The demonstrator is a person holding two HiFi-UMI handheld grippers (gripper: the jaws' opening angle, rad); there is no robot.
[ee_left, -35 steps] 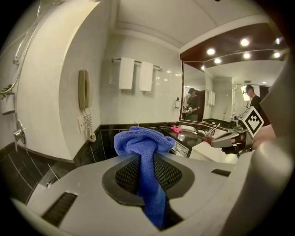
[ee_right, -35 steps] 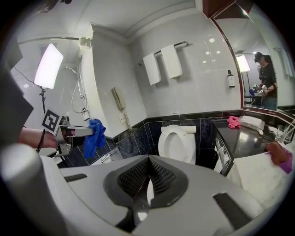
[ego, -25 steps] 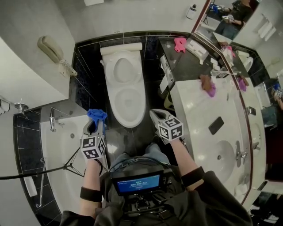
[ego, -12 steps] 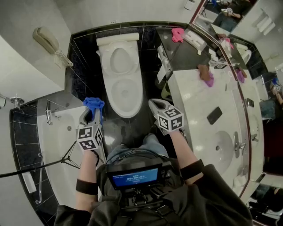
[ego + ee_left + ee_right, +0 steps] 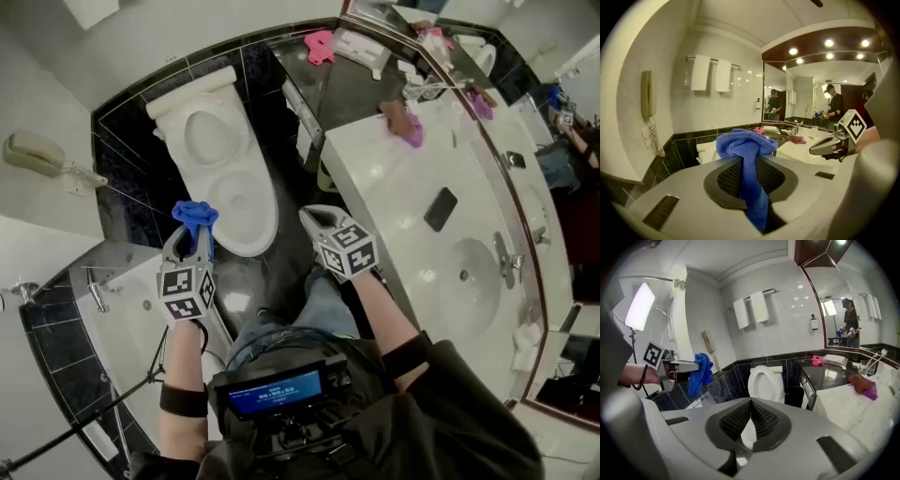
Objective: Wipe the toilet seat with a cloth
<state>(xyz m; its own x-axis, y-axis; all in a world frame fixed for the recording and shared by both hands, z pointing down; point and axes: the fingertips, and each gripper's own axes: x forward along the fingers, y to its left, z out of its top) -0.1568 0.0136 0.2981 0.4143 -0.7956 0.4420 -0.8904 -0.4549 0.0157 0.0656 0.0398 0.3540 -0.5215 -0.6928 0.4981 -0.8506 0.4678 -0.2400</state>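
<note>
- The left gripper (image 5: 190, 234) is clamping a blue cloth (image 5: 195, 216) just beside the toilet seat (image 5: 265, 216), at its front left, apart from it.
- In the left gripper view the bunched cloth is hiding most of the seat.
- The right gripper (image 5: 314, 220) is hovering empty at the seat's front right, jaws pressed together.
- Its body is covering the seat's front edge in the right gripper view.

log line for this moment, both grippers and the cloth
left hand-held gripper: shut on bunched blue microfibre cloth | right hand-held gripper: shut, empty | cloth: clear of white ceramic toilet
</note>
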